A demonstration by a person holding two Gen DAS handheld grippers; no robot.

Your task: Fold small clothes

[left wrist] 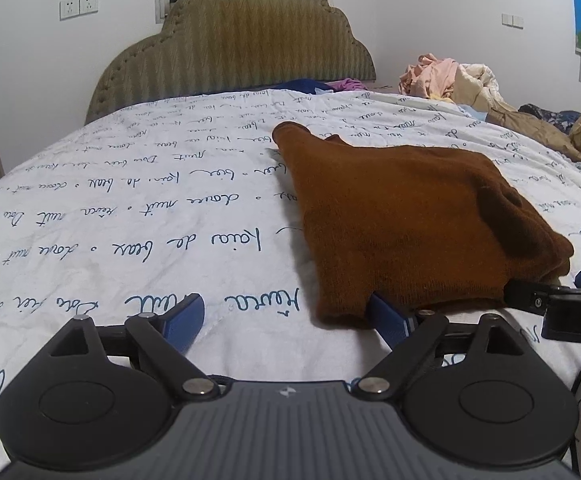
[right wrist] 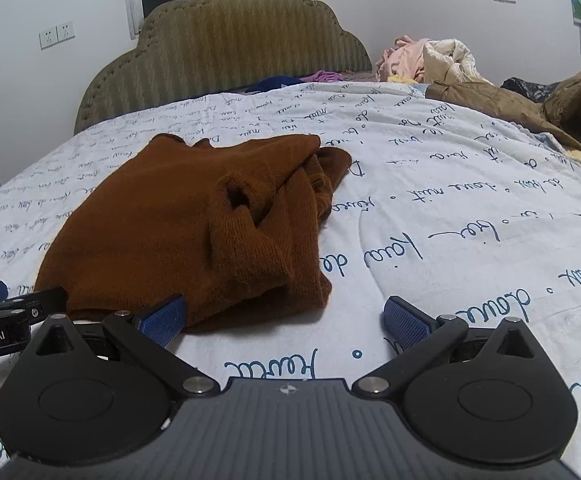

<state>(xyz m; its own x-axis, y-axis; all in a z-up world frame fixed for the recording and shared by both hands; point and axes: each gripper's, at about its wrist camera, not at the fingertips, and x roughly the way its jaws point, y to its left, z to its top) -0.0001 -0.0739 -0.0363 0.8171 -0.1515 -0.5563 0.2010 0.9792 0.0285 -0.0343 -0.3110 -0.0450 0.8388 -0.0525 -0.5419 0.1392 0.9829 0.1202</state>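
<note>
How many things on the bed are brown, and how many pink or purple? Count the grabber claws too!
Brown sweater: 1
Brown jacket: 1
Pink clothes pile: 1
Purple cloth: 1
Grabber claws: 2, left gripper and right gripper
Total: 6

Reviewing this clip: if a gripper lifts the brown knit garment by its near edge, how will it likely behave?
The brown knit garment probably droops and unfolds: it lies in soft, loose folds on the bedsheet. It looks light, barely denting the sheet. Its fuzzy knit should grip rather than slip, though pushing would likely bunch it up instead of sliding it.
</note>
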